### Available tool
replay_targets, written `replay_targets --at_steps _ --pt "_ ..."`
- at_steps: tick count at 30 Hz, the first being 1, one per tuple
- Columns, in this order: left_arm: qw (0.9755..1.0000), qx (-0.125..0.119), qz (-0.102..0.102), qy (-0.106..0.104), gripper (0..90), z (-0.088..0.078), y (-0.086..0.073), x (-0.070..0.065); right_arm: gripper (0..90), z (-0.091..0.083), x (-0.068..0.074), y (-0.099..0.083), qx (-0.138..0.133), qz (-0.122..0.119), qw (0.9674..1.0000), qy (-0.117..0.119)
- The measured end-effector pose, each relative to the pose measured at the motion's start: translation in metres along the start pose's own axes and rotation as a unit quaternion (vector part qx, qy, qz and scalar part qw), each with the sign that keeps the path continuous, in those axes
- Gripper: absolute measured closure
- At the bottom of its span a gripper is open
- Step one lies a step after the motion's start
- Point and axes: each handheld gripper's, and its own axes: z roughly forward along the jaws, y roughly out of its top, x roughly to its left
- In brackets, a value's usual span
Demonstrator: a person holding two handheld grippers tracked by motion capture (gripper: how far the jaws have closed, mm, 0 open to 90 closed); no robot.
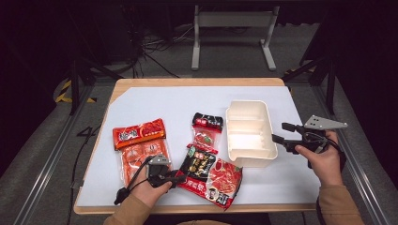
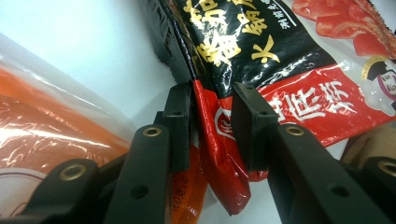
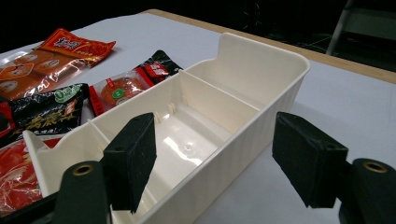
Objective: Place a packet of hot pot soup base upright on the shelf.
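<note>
Your left gripper [image 1: 176, 177] has its jaws closed on the near left edge of the black-and-red sauce packet [image 1: 211, 176]; in the left gripper view that folded red edge [image 2: 219, 154] is pinched between the 2 pads and lifted a little off the sheet. Taking it by the rim makes sense, since the pouch lies flat and gives no other purchase. It sits at the front of the worktop, just beside the near end of the cream divided bin [image 1: 250, 132].

Your right gripper [image 1: 284, 137] waits with its jaws apart and nothing between them. In the right gripper view they straddle the bin's near wall [image 3: 224, 172] without touching, most likely to steady the bin or stay clear while the pouch goes in. The compartments look empty.

2 more packets lie flat: a large orange one [image 1: 140, 143] to the left, and a small black-and-red one [image 1: 206, 131] close by the bin's left side.

The worktop [image 1: 187, 82] is wood under a white sheet [image 1: 178, 101]. Around it the room is dark, with grey floor, loose cables and a white metal frame [image 1: 233, 28] behind.
</note>
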Motion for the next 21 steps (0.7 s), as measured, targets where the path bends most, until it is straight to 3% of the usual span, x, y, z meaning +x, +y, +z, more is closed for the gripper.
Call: replay_targets --at_steps 7,11,13,21 --pt "0.9999 0.001 -0.008 0.011 77.5 0.001 0.001 -0.003 31.3 0.001 0.001 0.0 0.002 0.001 1.0 0.002" --pt "0.9994 -0.01 -0.034 0.0 80.5 -0.001 0.001 -0.001 31.8 0.001 0.001 0.0 0.0 0.002 1.0 0.001" --pt "0.9988 -0.018 -0.046 -0.001 82.1 -0.002 0.001 -0.001 31.9 0.0 0.0 0.0 0.001 0.001 1.0 0.001" --pt "0.9967 -0.061 -0.053 -0.008 86.2 -0.014 0.014 -0.002 32.9 -0.001 -0.002 -0.002 0.004 0.001 1.0 -0.001"
